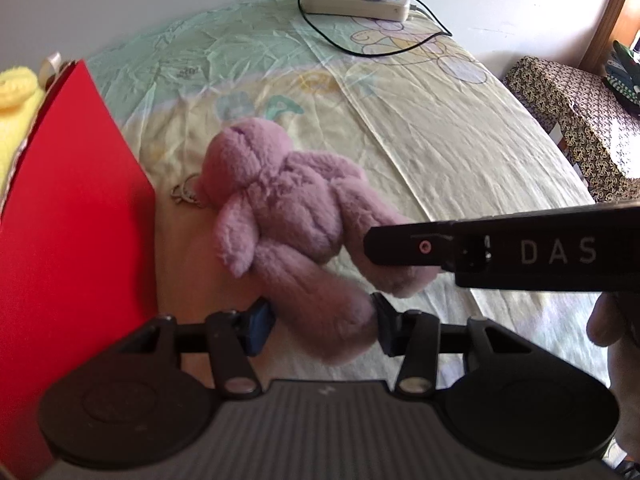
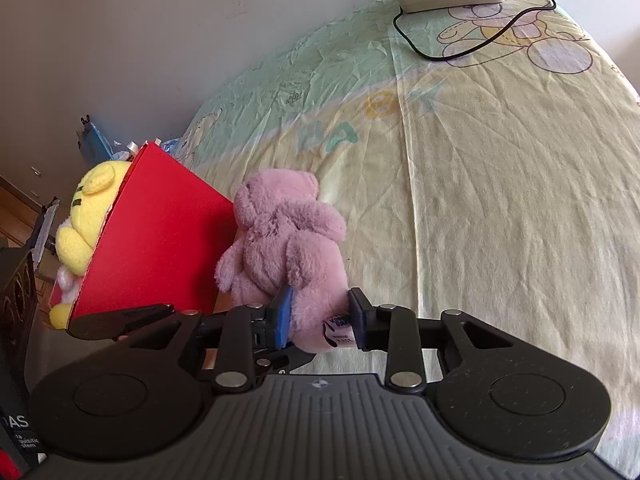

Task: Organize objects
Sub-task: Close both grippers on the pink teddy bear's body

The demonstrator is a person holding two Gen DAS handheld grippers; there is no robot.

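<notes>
The purple plush toy lies on the bed, just beside the red box, in which a yellow plush toy already sits. The left gripper is closed on one of the toy's legs, the pile being squeezed in between the blue pads. The right gripper is clamped on the other leg, near the sewn-in label.

The step in hand is judged to be the lift of the toy into the box. Both holds are taken on the limbs, so the heavier head and body should be expected to sag once the bed's support is lost. The toy would best be raised evenly by both grippers, carried clear over the box's near wall, and lowered beside the yellow one before either grip is eased. A metal keyring seems to be attached at the head, though its fastening cannot be made out; snagging on the box edge should be guarded against.
</notes>
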